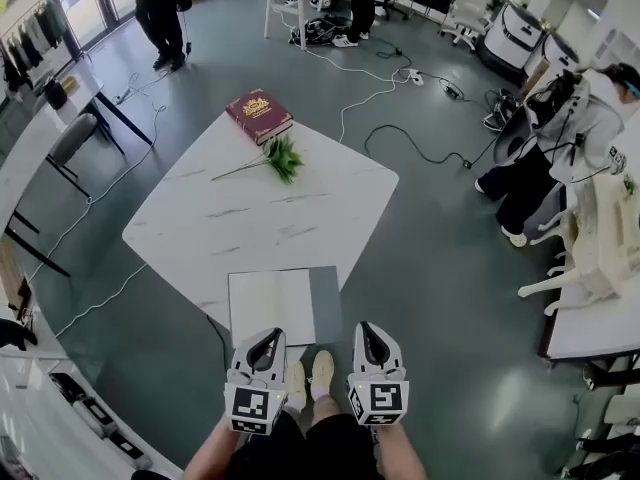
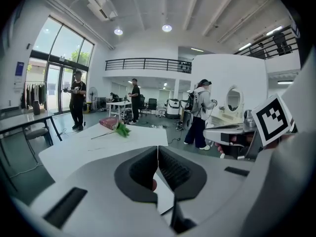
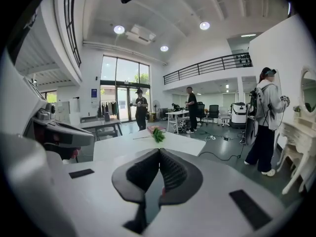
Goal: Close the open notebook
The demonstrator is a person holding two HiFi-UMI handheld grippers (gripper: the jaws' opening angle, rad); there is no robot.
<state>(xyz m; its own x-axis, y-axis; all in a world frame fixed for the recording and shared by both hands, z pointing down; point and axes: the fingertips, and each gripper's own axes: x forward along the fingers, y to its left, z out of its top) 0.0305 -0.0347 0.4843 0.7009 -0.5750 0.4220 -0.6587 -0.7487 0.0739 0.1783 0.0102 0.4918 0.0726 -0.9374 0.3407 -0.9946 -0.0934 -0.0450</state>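
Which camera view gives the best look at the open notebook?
The head view: the whole open notebook lies flat at the table's near corner, white page up. The left gripper view catches only a pale sliver below its jaws; the right gripper view does not show it clearly.

Looks along the left gripper (image 2: pixel 157 148), jaws pressed together with nothing between. Takes in a white table (image 2: pixel 89 149) beyond, with a red book (image 2: pixel 108 123) and a green sprig (image 2: pixel 121 130) close together at its far end.
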